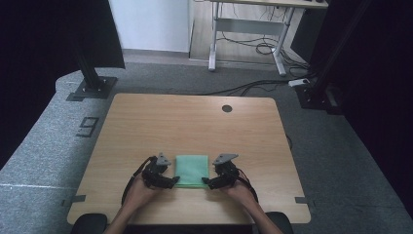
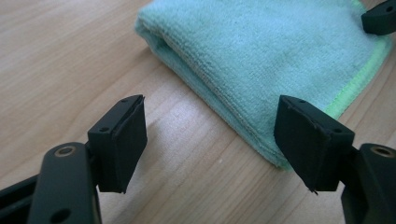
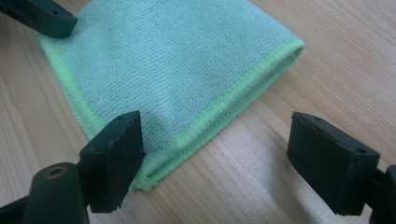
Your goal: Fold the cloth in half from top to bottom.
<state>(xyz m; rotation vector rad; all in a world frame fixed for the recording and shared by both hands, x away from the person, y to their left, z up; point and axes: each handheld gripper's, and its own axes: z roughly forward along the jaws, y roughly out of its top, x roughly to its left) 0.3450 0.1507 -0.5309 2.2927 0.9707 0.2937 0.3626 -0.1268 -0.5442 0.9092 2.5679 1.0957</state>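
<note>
Lying flat on the wooden desk [image 1: 146, 126], near the person's edge and about in the middle of its width: a folded green cloth [image 1: 192, 170], neat and square, several layers thick.

Sitting between both tools, with the left tongs [image 1: 169, 182] just beside its near left corner and the right tongs [image 1: 208, 182] just beside its near right corner. Both pointing inward at the cloth, like a mirror pair.

In the left gripper view, standing wide apart and grasping nothing, the two black jaws of the left tongs [image 2: 210, 140]; resting low by the folded edge of the cloth [image 2: 261, 56], one jaw close at its corner, the other over bare wood.

In the right gripper view, also spread and holding nothing, the right tongs [image 3: 215, 158]; one jaw overlapping the bright hemmed corner of the cloth [image 3: 173, 70], the other over bare wood.

Probably positioned so for taking one corner each, perhaps for unfolding or lifting evenly. Not possible telling if any jaw is touching the cloth.
</note>
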